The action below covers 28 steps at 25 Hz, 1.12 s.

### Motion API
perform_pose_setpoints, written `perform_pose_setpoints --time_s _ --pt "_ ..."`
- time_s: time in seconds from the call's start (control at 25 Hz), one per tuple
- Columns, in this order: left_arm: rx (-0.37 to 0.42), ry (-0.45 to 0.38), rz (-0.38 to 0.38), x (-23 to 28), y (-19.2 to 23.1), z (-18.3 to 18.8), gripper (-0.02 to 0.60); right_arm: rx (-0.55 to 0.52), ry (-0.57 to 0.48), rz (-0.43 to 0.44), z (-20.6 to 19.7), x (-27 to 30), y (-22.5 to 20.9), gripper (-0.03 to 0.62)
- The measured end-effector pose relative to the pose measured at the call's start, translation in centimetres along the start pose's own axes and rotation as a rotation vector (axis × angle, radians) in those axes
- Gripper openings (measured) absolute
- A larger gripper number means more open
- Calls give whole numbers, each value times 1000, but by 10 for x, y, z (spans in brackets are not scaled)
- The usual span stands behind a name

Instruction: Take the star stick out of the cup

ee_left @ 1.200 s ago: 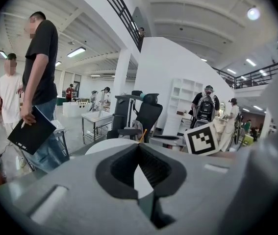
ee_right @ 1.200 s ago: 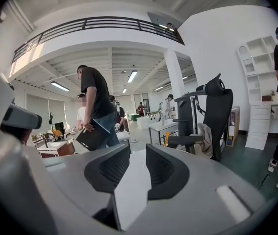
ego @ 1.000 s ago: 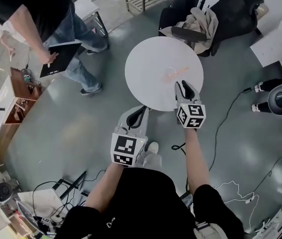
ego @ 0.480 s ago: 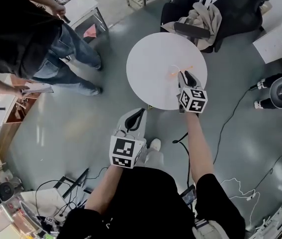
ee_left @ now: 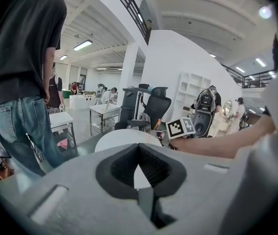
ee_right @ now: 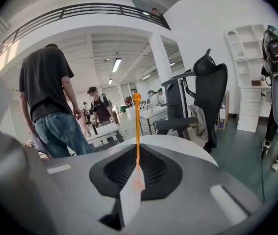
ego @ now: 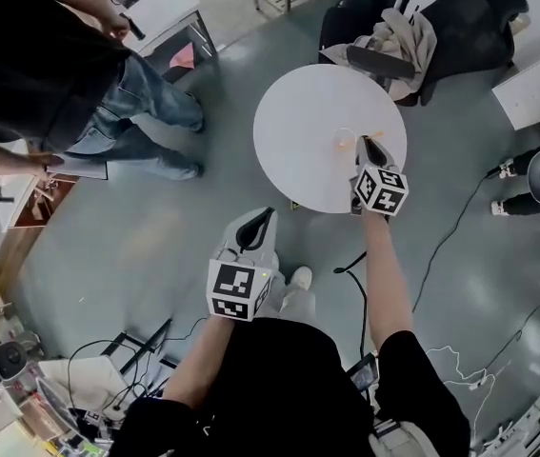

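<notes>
One round table bears the cup at its right side. The right gripper has just closed its jaws on the star stick standing in that cup, while the left gripper hangs shut and empty, nearer. Grasp seems made; next, lift the stick straight up, clear of the rim.

Big open lab or workshop hall, not a home. Bare grey floor with loose cables, a round white table, black office chair, steel work tables, white shelves. Upper-level railing, ceiling strip lights, white walls. Several people standing around.
</notes>
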<state>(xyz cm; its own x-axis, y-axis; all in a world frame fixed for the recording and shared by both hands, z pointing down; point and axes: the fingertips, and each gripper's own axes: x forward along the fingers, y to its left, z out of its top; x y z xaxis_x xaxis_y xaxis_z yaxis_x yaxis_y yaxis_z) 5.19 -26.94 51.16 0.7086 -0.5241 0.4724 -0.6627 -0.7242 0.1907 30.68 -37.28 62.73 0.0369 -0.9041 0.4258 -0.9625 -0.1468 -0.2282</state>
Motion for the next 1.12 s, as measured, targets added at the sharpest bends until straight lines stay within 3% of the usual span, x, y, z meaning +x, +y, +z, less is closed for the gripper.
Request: perform_pose_setpoints --time_s 0.48,1.12 --pt "-17 -15 6 -7 4 2 3 -31 -49 10 24 -10 11 12" --pt "-50 -64 -9 -31 -17 5 3 -58 -203 57 91 -76 31 12"
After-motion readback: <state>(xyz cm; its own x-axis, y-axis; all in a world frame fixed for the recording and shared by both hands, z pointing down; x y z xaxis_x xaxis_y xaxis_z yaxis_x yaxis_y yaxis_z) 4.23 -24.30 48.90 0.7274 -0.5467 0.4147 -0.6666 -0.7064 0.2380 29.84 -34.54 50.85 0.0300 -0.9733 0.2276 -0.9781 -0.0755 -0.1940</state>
